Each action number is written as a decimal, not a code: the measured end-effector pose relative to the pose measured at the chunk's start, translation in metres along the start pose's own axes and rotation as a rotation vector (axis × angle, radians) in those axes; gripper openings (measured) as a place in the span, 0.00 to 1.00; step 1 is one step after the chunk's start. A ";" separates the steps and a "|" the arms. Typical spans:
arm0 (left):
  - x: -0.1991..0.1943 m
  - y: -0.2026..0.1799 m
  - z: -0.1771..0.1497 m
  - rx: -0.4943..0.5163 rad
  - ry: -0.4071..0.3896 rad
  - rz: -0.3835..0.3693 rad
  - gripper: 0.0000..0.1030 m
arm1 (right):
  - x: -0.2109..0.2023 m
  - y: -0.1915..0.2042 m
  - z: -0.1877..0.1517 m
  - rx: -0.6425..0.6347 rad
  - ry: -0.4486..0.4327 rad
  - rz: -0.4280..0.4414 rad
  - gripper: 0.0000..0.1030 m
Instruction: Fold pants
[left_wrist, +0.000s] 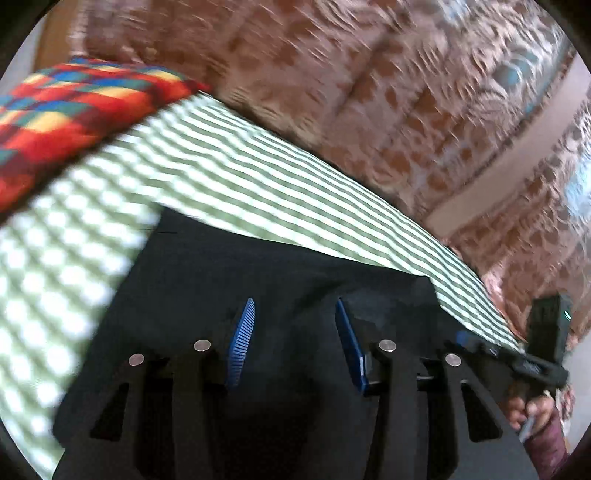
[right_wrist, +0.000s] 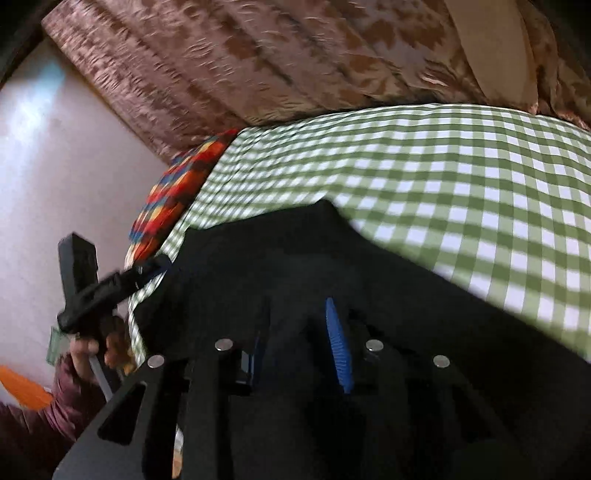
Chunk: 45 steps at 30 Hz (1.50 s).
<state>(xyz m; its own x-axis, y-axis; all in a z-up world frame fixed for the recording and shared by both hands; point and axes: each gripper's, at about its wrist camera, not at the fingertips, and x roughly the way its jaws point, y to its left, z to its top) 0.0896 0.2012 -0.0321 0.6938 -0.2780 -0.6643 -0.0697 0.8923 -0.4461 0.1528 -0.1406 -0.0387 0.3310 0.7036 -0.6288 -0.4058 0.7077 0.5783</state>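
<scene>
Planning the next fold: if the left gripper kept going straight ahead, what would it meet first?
Most likely the black pants, which lie right between and ahead of the left gripper; beyond them comes the green checked sheet. Depth is unclear.

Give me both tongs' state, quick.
Left tongs: open over the black pants, nothing pinched.
Right tongs: open, black pants between them, not pinched.

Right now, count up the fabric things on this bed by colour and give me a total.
Black: 1, the pants.
Green and white check: 1, the bed sheet.
Multicoloured patchwork: 1, the cushion.
Brown patterned: 1, the curtain.
Total: 4.
</scene>
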 end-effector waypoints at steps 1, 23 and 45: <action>-0.009 0.008 -0.002 -0.017 -0.010 0.021 0.43 | -0.006 0.005 -0.010 -0.009 -0.001 0.006 0.30; -0.063 0.089 -0.050 -0.201 -0.020 0.136 0.03 | -0.029 0.027 -0.101 0.028 0.004 -0.046 0.44; -0.073 -0.027 -0.061 0.118 -0.063 -0.049 0.05 | -0.031 0.024 -0.112 0.034 -0.009 -0.041 0.45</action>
<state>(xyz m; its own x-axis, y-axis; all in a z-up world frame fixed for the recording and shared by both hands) -0.0028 0.1755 -0.0080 0.7379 -0.3028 -0.6032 0.0476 0.9148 -0.4010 0.0371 -0.1526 -0.0638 0.3544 0.6748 -0.6474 -0.3631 0.7373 0.5697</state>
